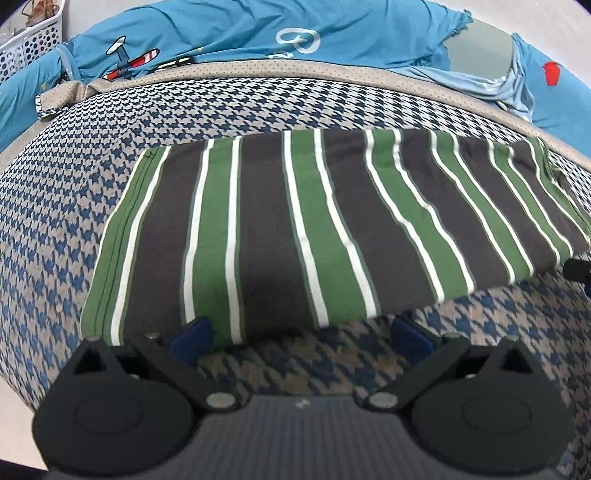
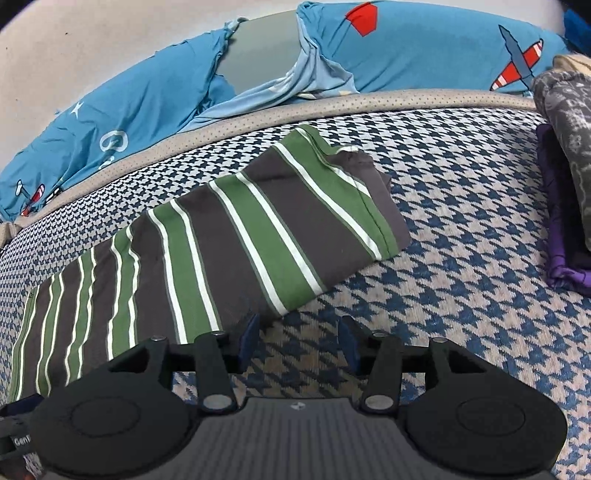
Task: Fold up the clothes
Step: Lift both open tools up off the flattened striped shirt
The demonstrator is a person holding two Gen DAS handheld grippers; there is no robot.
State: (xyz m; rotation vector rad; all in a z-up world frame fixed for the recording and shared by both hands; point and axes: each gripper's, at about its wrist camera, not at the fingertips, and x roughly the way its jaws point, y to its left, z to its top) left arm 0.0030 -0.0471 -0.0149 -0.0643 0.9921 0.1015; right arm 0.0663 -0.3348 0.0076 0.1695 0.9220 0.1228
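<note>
Houndstooth-covered bed (image 1: 55, 229) fills both views; blue airplane-print bedding (image 1: 221, 33) bunched behind, white basket (image 1: 29, 40) far corner, folded dark pile (image 2: 565, 177) off to right.

Risks: left gripper (image 1: 301, 334) fingers spread, near hem lying over one blue pad; may pinch top layer only, so fold peels apart. Right gripper (image 2: 297, 341) fingers spread, holding nothing, beside edge. Uneven lift would skew fold.

Striped shirt (image 1: 314, 221): green, grey, white; folded rectangle, flat mid-bed, right end loosely layered.
</note>
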